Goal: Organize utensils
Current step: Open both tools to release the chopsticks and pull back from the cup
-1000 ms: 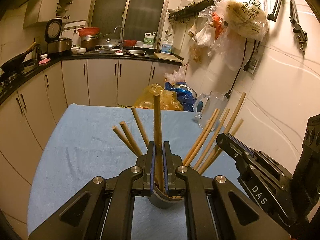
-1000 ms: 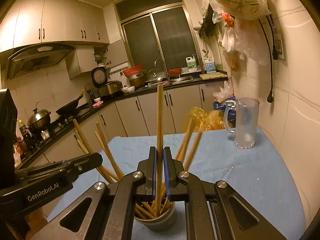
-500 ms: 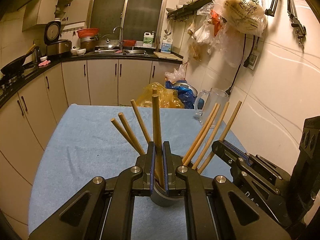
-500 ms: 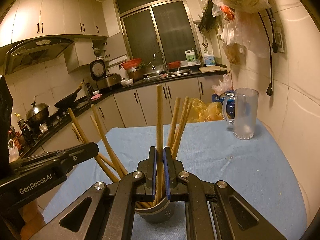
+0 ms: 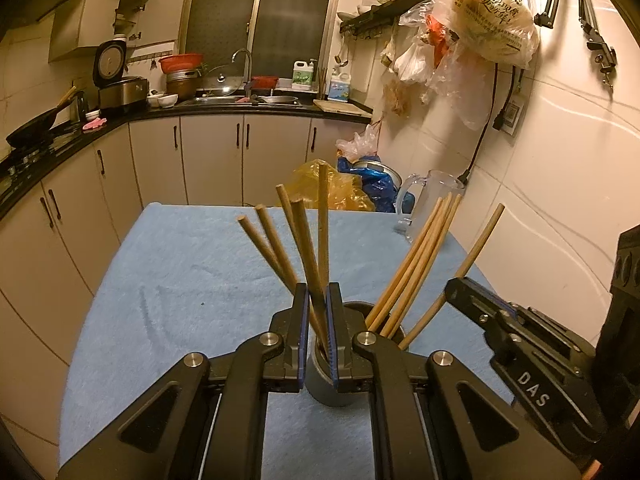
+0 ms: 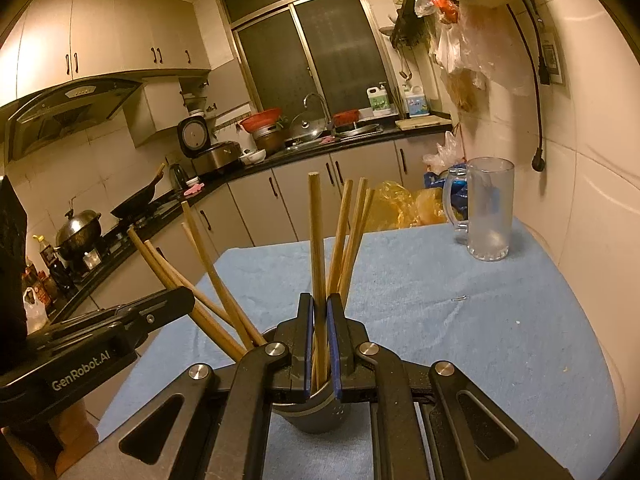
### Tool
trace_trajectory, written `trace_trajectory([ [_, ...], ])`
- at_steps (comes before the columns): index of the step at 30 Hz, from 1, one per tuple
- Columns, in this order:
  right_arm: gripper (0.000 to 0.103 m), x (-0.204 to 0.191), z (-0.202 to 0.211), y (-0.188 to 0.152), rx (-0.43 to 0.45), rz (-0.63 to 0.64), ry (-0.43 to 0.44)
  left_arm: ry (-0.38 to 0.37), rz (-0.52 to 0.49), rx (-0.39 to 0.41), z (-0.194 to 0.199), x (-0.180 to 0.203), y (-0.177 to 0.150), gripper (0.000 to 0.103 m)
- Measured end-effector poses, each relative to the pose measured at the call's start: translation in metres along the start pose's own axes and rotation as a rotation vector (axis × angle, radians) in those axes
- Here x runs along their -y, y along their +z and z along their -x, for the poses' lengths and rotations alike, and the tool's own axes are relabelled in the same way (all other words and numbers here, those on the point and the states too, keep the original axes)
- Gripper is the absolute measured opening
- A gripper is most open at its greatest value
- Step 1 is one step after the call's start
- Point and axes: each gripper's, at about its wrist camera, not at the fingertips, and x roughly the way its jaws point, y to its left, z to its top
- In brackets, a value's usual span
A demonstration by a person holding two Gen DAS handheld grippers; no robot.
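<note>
Sank a little between the frames: both held chopsticks went deeper into the cup, and the loose sticks around them fanned out differently.

Left gripper [image 5: 316,322] clamped narrow on one wooden chopstick [image 5: 322,232], gripped low on the shaft, just above the rim of the grey cup [image 5: 320,390]. Right gripper [image 6: 318,334] likewise pinched tight on another upright chopstick [image 6: 316,240], lower end down inside the same cup. Remaining chopsticks [image 5: 416,256] leaned outward against the rim, some left, some right.

Judged light, stiff and smooth: thin round wood, apt to pivot or slide between flat pads, so best taken near the lower third, square across the shaft, not at the tip. Cup likely light too and easily tipped by a sideways pull on the leaning bundle.

Stood near the front edge of the table, about midway across, on a blue cloth [image 5: 180,280] with a soft nap; some grip for the cup base, probably, but not much. Glass mug [image 6: 486,216] well apart, toward the far right corner by the tiled wall. Beyond the far edge: plastic bags, cream cabinets, a dark counter with sink, rice cooker and wok. Dim, warm light.
</note>
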Motion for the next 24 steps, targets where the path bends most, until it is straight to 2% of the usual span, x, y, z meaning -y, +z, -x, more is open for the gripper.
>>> trace_trajectory([
  [3,0.008,0.001,0.006,0.001,0.007,-0.003,-0.005,0.013,0.007,-0.003,0.002,-0.002,-0.001,0.01],
  [5,0.009,0.003,0.012,0.002,0.014,-0.01,-0.009,0.026,0.014,0.003,0.005,-0.005,-0.002,0.022],
  [7,0.011,0.006,0.017,0.002,0.018,-0.017,-0.022,0.039,0.018,0.015,0.01,-0.007,-0.004,0.027],
  [10,0.028,0.008,0.029,-0.003,0.022,-0.028,-0.053,0.057,0.02,0.022,0.019,-0.008,-0.009,0.032],
  [12,0.049,0.011,0.036,-0.008,0.019,-0.036,-0.079,0.068,0.031,0.028,0.027,-0.01,-0.017,0.039],
  [14,0.056,0.012,0.045,-0.015,0.019,-0.037,-0.099,0.096,0.046,0.028,0.037,-0.014,-0.028,0.053],
  [15,0.061,0.012,0.05,-0.019,0.014,-0.035,-0.114,0.109,0.052,0.028,0.041,-0.014,-0.034,0.057],
  [18,0.072,0.012,0.066,-0.034,0.001,-0.042,-0.145,0.183,0.054,0.033,0.057,-0.015,-0.06,0.067],
  [24,0.078,0.004,0.089,-0.067,-0.041,-0.024,-0.193,0.253,0.091,0.015,0.086,-0.023,-0.109,0.085],
])
